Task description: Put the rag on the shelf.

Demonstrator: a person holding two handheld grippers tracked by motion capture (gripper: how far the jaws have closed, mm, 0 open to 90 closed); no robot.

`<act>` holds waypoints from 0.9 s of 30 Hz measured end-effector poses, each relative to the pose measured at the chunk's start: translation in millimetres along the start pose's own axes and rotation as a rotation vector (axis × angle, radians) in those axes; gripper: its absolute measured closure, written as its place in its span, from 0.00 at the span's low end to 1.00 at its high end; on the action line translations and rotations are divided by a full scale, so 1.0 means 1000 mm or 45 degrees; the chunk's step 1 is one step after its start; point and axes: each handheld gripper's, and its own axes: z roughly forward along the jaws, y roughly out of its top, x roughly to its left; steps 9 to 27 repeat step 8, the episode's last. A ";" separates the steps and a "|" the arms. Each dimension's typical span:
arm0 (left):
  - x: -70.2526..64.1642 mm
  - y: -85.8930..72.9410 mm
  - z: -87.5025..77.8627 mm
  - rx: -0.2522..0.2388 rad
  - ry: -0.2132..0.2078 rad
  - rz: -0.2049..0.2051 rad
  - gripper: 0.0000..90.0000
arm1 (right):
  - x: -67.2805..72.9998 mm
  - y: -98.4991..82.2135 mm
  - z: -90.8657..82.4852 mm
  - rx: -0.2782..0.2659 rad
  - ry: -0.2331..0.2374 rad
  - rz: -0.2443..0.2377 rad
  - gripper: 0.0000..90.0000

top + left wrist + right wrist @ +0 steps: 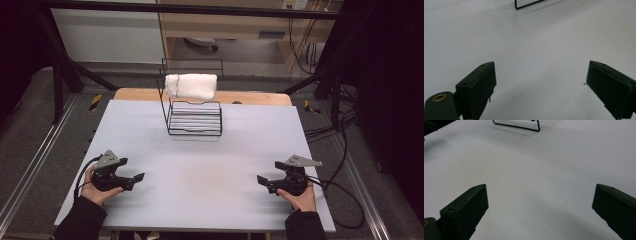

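Observation:
A black wire rack (192, 107) stands at the far middle of the white table (200, 165), with a folded white towel (191, 86) draped over its top rail. My left gripper (138, 178) rests near the front left, held by a hand, jaws wide apart with nothing between them (540, 87). My right gripper (262, 181) sits near the front right, also open and empty (540, 210). Both point toward the table's middle. The rack's base (529, 3) shows at the top of the left gripper view, and the rack's base (517, 125) also at the top of the right gripper view.
Black cables (345, 200) trail off the right gripper over the table's right edge. A wooden board (250, 97) lies behind the table. Black frame posts (60, 75) stand at the far corners. Bare white surface lies between the grippers and the rack.

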 end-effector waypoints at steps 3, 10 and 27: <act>0.001 -0.002 0.000 0.002 0.003 -0.006 0.10 | -0.001 -0.002 -0.001 0.006 -0.008 0.009 0.01; 0.002 -0.004 -0.001 -0.003 0.008 -0.014 0.10 | -0.001 -0.003 0.001 0.020 -0.007 0.005 0.01; 0.002 -0.004 -0.001 -0.003 0.008 -0.014 0.10 | -0.001 -0.003 0.001 0.020 -0.007 0.005 0.01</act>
